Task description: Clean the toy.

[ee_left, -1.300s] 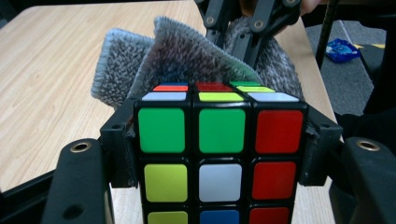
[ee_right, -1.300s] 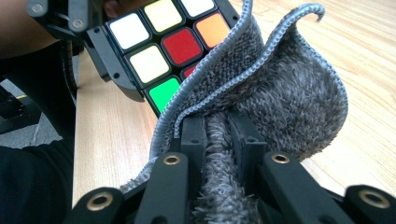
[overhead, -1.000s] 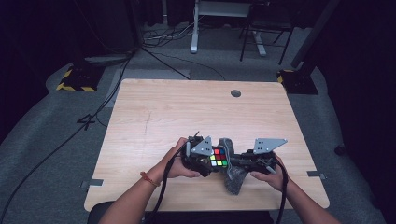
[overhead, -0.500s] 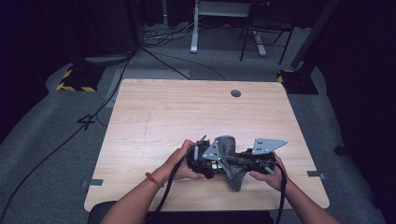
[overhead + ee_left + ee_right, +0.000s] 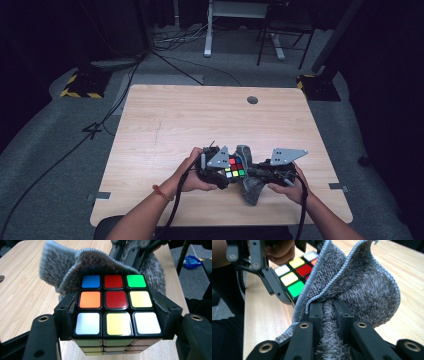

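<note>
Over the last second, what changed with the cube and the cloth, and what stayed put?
The left gripper turned the cube: its coloured face showed from above, rolled out of sight half a second ago, and faces up again now. The grey cloth in the right gripper stayed against the cube. Nothing was taken hold of or let go, and both hands kept their place at the table's near edge.
</note>
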